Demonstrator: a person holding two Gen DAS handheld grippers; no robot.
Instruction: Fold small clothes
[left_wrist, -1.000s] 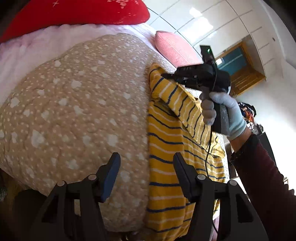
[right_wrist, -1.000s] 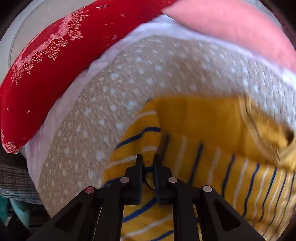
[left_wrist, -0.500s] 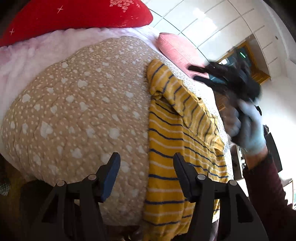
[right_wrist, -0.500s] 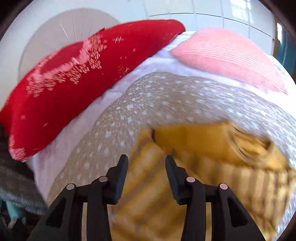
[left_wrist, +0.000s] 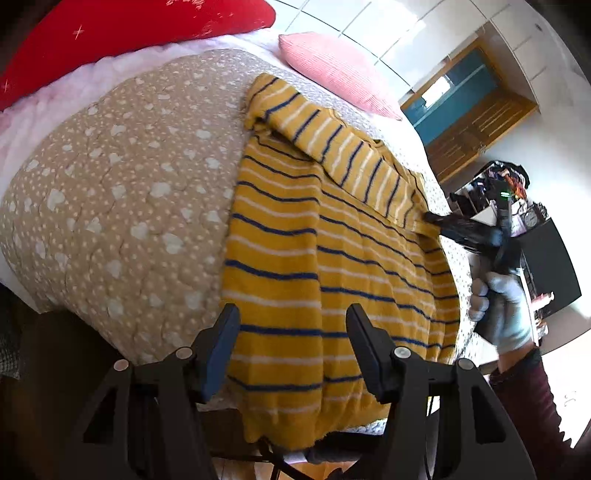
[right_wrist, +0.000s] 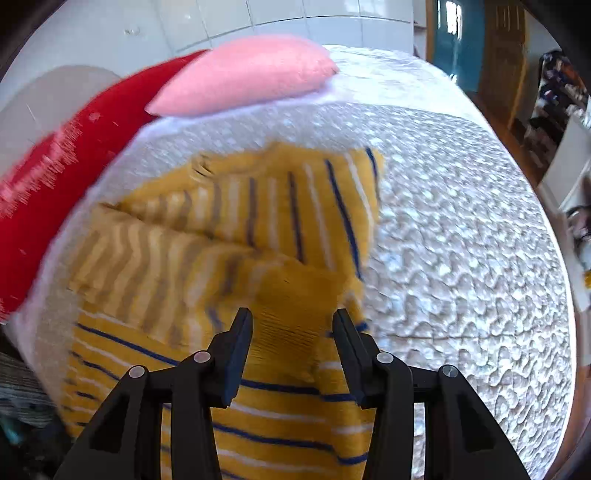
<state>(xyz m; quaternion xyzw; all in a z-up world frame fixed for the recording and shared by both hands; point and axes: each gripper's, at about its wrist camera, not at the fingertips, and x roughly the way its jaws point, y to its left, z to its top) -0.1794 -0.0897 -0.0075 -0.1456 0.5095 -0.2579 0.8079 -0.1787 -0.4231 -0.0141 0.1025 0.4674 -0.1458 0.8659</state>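
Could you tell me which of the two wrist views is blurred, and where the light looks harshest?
Right wrist view: motion blur smears the striped sweater and red pillow; the quilt looks washed out. Left wrist view: mostly sharp, fisheye-bent, bright glare on the wall.

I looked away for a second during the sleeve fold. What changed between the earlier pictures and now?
The right gripper let go of the sleeve, which now lies folded across the yellow striped sweater. Its jaws have just been opening, and it swung from the sweater's far corner to its right edge, where the cuff shows between the jaws, not pinched. The left gripper stayed open over the hem; the pillows are unchanged.
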